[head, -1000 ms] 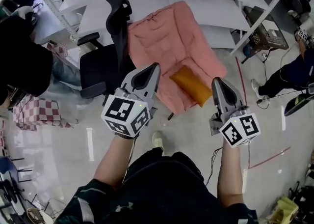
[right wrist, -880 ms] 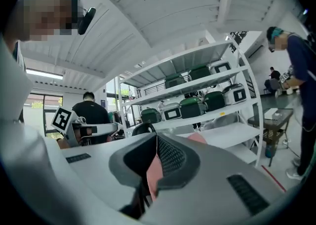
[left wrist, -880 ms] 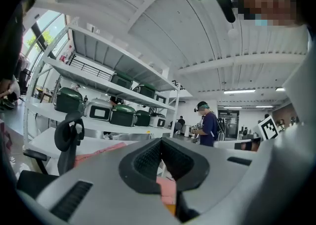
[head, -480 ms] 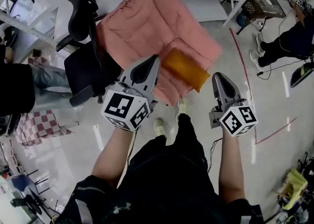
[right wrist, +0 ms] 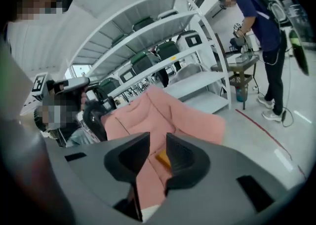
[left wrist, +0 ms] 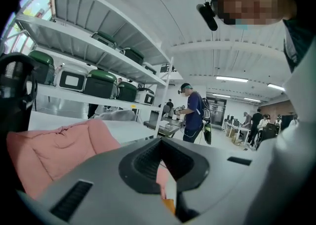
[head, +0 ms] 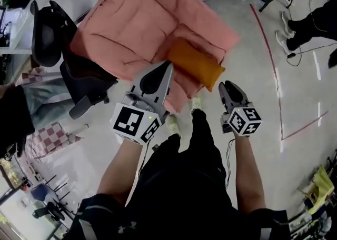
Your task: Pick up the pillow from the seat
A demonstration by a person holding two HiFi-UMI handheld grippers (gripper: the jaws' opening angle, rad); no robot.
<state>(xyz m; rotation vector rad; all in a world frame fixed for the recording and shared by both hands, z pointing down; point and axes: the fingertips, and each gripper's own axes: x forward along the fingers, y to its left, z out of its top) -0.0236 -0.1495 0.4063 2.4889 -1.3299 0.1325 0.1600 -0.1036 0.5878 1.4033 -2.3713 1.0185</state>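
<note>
An orange pillow [head: 195,64] lies on the front of a pink padded seat [head: 131,18]. My left gripper [head: 167,66] hovers just left of the pillow, jaws shut and empty; in the left gripper view [left wrist: 160,140] its tips meet, with the pink seat [left wrist: 54,150] behind them. My right gripper [head: 227,84] hangs over the floor, short of the pillow's right end. Its jaws are opening, with nothing held between them. In the right gripper view [right wrist: 158,140] the pillow [right wrist: 163,159] shows far off through the gap, on the seat [right wrist: 163,115].
A black office chair [head: 50,33] stands against the seat's left side. White shelving [right wrist: 197,71] runs behind it. A person in blue [right wrist: 261,31] stands at the right. A red line [head: 271,60] crosses the floor, and my own feet [head: 196,103] are at the seat's front edge.
I have stepped closer: the seat and pillow have come down the head view towards the grippers. The left gripper's tip now reaches the pillow's left end. The right gripper sits lower.
</note>
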